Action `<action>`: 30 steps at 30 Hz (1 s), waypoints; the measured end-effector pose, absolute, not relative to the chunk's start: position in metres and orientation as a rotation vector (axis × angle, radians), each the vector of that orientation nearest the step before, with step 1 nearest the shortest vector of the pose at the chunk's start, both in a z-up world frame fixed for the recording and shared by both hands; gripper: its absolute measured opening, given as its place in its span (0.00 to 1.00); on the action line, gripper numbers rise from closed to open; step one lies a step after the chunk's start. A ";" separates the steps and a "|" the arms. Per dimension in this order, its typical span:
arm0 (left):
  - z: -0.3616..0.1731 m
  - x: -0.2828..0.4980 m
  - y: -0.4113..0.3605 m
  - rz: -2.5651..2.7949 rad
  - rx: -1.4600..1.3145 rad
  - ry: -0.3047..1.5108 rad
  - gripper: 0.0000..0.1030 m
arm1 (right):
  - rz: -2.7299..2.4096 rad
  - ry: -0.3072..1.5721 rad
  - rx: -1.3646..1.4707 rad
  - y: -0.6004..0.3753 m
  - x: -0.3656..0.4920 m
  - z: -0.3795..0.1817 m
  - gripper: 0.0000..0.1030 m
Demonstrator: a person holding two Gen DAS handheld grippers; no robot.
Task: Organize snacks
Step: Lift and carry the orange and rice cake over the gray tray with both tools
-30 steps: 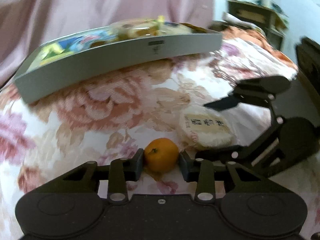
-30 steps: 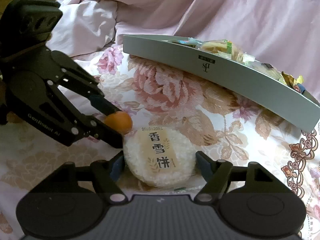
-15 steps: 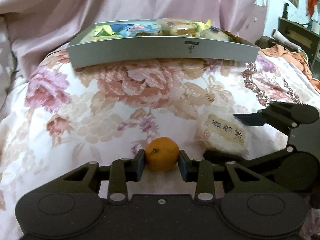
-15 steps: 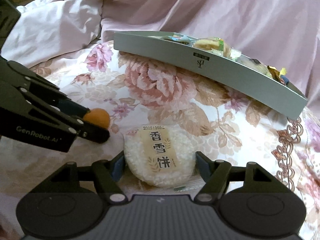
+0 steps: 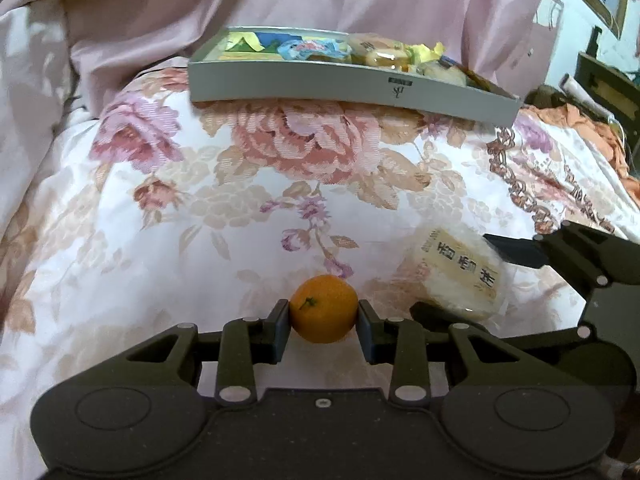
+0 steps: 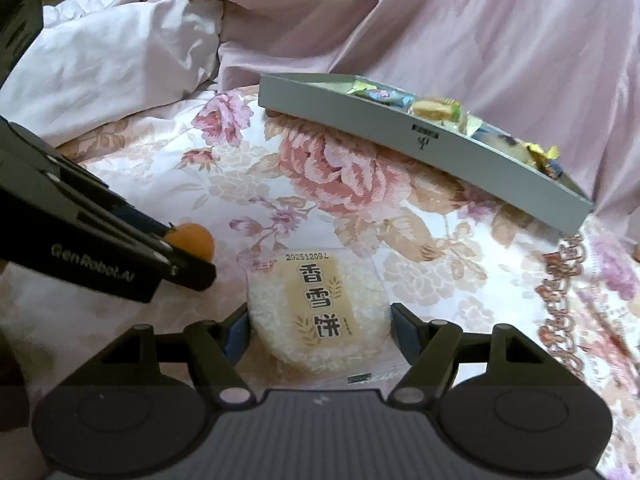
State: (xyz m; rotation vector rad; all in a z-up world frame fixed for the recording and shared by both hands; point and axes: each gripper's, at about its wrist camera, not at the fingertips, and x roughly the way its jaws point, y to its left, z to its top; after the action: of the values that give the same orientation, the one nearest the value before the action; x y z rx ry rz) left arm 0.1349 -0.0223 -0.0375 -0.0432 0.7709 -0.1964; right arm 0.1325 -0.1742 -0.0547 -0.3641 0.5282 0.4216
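My left gripper point(image 5: 323, 322) is shut on a small orange mandarin point(image 5: 323, 314), held just above the floral quilt. My right gripper point(image 6: 319, 330) is shut on a round white rice cracker in a clear wrapper with a beige label point(image 6: 318, 304). In the left wrist view the cracker point(image 5: 462, 274) sits to the right between the right gripper's black fingers point(image 5: 516, 250). In the right wrist view the mandarin point(image 6: 191, 239) shows at the left in the left gripper's jaws. Ahead lies a shallow grey box point(image 5: 352, 90) point(image 6: 384, 128) filled with several wrapped snacks.
The floral quilt point(image 5: 200, 208) covers the surface and bulges between the grippers and the box. Pink crumpled bedding point(image 6: 460, 32) rises behind the box. Dark furniture and orange cloth point(image 5: 600, 120) lie at the far right in the left wrist view.
Both grippers have moved across the quilt with their snacks still held. The left view has rolled level, and the grey box has shifted from upper left toward the centre right.
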 end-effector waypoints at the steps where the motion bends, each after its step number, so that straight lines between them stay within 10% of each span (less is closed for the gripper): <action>1: -0.036 0.132 -0.022 -0.195 -0.050 0.767 0.36 | 0.414 0.520 -0.367 -0.174 0.128 -0.053 0.73; 30: 0.042 0.173 0.010 -0.154 -0.125 0.521 0.36 | 0.345 0.273 -0.193 -0.195 0.133 0.011 0.73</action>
State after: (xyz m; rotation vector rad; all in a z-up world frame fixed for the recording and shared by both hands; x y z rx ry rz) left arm 0.1732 0.0104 0.0425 -0.1252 0.5208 -0.1541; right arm 0.1329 -0.1953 0.0107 -0.1930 0.2725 0.3446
